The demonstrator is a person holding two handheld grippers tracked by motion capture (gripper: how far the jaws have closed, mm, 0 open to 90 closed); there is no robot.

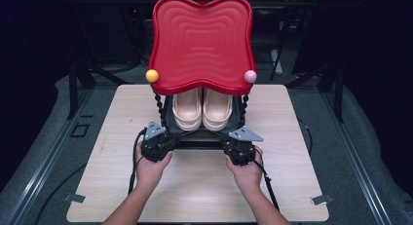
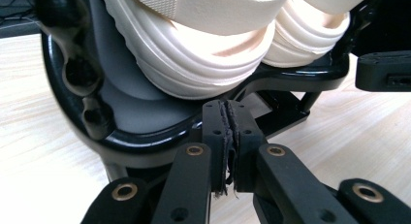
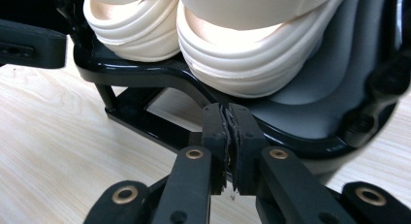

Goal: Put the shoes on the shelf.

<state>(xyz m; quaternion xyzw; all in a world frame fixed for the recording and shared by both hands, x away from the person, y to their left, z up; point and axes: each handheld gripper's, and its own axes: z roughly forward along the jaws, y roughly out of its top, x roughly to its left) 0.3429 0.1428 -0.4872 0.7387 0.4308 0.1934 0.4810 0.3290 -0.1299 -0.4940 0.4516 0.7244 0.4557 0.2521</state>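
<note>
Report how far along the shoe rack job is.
Done: both cream shoes sit side by side on the black shelf under the red tray top. In hand: the left gripper and right gripper, jaws together with nothing between them, rest at the shelf's front rim. Left, probably: drawing both grippers back.

1. The table (image 1: 292, 176) is showing a pale wood-grain top with a smooth, matt finish.
2. The red tray (image 1: 202, 40) is looking like moulded plastic, semi-glossy, with rippled ridges across its face.
3. The black shelf (image 2: 160, 136) under the shoes is gleaming like glossy plastic, with a matt grey inner surface.
4. The cream shoes (image 1: 202, 108) are appearing as soft, matt foam or rubber, with ribbed soles.
5. The left gripper (image 2: 231, 132) and right gripper (image 3: 230, 132) are showing matt black plastic, brass-coloured metal rivets and rough, frayed pads.
</note>
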